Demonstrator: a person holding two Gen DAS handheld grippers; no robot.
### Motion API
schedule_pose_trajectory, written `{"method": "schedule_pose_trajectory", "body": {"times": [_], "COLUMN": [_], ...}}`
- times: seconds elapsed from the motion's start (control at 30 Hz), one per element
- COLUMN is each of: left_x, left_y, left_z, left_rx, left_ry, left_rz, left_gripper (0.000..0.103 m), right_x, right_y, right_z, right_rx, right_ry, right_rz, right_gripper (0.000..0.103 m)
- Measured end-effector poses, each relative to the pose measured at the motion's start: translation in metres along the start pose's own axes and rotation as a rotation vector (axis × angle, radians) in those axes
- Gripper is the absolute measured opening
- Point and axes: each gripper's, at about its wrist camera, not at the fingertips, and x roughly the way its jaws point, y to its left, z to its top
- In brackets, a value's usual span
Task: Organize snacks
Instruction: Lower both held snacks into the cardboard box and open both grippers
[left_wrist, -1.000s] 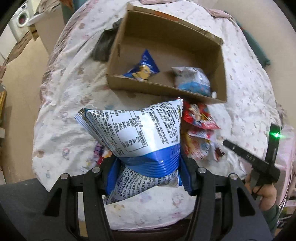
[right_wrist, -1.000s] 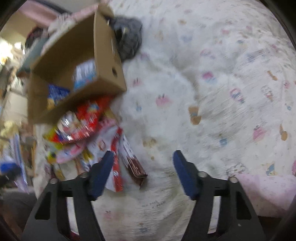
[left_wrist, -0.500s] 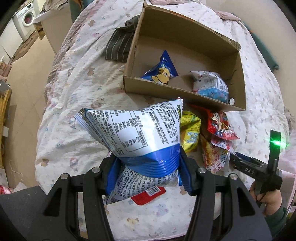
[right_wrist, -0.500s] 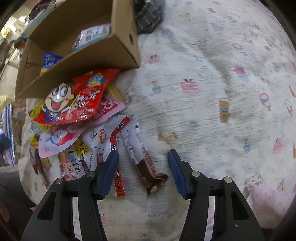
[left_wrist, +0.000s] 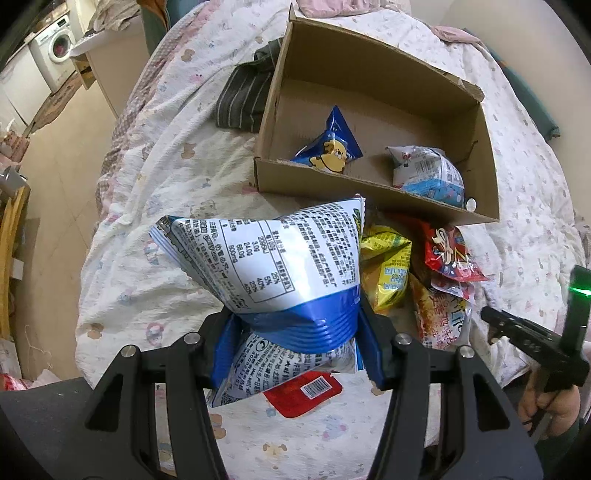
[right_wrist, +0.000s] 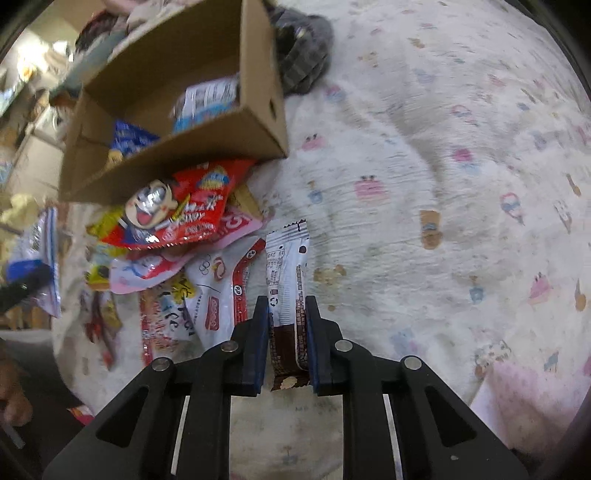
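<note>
My left gripper (left_wrist: 295, 325) is shut on a puffy blue and white snack bag (left_wrist: 280, 258), held above the bed. Beyond it lies a low cardboard box (left_wrist: 369, 190) with a blue bear packet (left_wrist: 332, 151) and a white and blue packet (left_wrist: 428, 173) inside. Loose snacks are piled in front of the box, among them a yellow packet (left_wrist: 388, 269) and a red packet (right_wrist: 177, 214). My right gripper (right_wrist: 287, 306) points down at the pile's right edge. Its jaws are closing, and the pads press both sides of a brown and white chocolate bar (right_wrist: 286, 266).
A dark striped cloth (left_wrist: 243, 96) lies against the box's left side. The patterned bedspread (right_wrist: 443, 184) stretches out to the right of the pile. The bed's left edge drops to the floor (left_wrist: 48, 177), with a washing machine (left_wrist: 55, 48) beyond. A person's hand (left_wrist: 546, 402) holds the right gripper.
The right jaws have narrowed from wide apart to tight around the chocolate bar, which now sits upright between them. The left gripper keeps its hold on the blue and white bag.
</note>
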Motion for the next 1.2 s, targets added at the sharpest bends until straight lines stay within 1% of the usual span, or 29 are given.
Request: {"method": "schedule_pose_trajectory", "body": {"times": [0.03,0.07,0.17,0.27,0.37,0.5,0.6,0.73,0.87,1.0,1.1,1.17,1.2], "left_x": [-0.001,-0.001,-0.003,-0.006,-0.017,-0.03,-0.036,-0.041,-0.044,-0.039,-0.033,-0.025,-0.021], "left_y": [0.0,0.001,0.002,0.003,0.002,-0.003,-0.006,-0.011,-0.018,-0.024,-0.029,-0.035,-0.037], "left_z": [0.0,-0.001,-0.002,-0.001,0.004,0.014,0.025,0.047,0.07,0.09,0.105,0.114,0.117], "left_rx": [-0.001,-0.001,-0.001,-0.005,-0.005,0.007,0.016,0.026,0.049,0.068,0.076,0.105,0.12], "left_ry": [-0.003,-0.006,-0.014,-0.026,-0.046,-0.079,-0.091,-0.113,-0.146,-0.157,-0.162,-0.168,-0.176], "left_rz": [0.003,0.006,0.017,0.027,0.026,0.023,0.022,0.025,0.023,0.03,0.024,-0.001,-0.001], "left_gripper": [0.053,0.053,0.053,0.053,0.053,0.053,0.053,0.053,0.053,0.053,0.053,0.053,0.053], "right_x": [-0.005,-0.012,-0.026,-0.043,-0.056,-0.071,-0.071,-0.078,-0.083,-0.081,-0.076,-0.067,-0.063], "right_y": [-0.002,-0.014,-0.019,-0.016,-0.007,0.004,0.024,0.046,0.069,0.083,0.091,0.093,0.092], "right_z": [-0.001,-0.001,-0.003,-0.007,-0.001,0.006,0.017,0.039,0.065,0.091,0.108,0.119,0.122], "right_rx": [0.009,0.013,0.016,0.013,0.005,-0.001,-0.016,-0.04,-0.079,-0.097,-0.113,-0.112,-0.11], "right_ry": [-0.013,-0.022,-0.057,-0.107,-0.165,-0.204,-0.22,-0.244,-0.274,-0.293,-0.304,-0.308,-0.305], "right_rz": [0.01,0.016,0.036,0.074,0.119,0.171,0.198,0.242,0.252,0.252,0.255,0.246,0.246], "right_gripper": [0.019,0.019,0.019,0.019,0.019,0.019,0.019,0.019,0.019,0.019,0.019,0.019,0.019]}}
